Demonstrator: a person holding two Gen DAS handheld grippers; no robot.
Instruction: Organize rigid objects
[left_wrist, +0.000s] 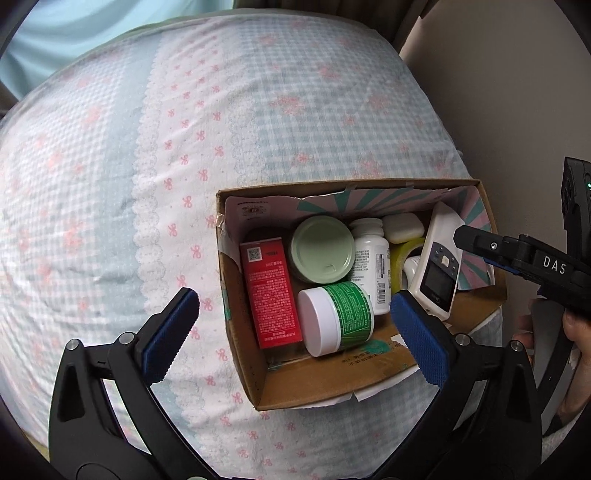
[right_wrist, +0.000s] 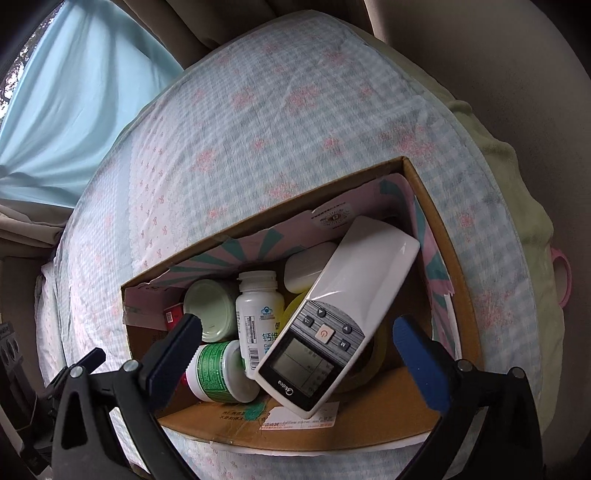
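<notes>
Cardboard box (left_wrist: 369, 384), right of frame: red carton (left_wrist: 271, 291), green-labelled jar (left_wrist: 340, 317), white bottle (left_wrist: 373, 258), remote (right_wrist: 332, 325) leaning inside. Left gripper (left_wrist: 295, 317) and right gripper (right_wrist: 295, 350) spread wide, gripping nothing.

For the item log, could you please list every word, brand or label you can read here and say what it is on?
"Midea": on the white remote control, below its screen.
"DAS": on the right gripper.
Too small or blurred to read: print on the red box, white bottle, green-labelled jar, cardboard box.

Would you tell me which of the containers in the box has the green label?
The white-capped jar lying on its side beside the red box; the white bottle has a white label.
</notes>
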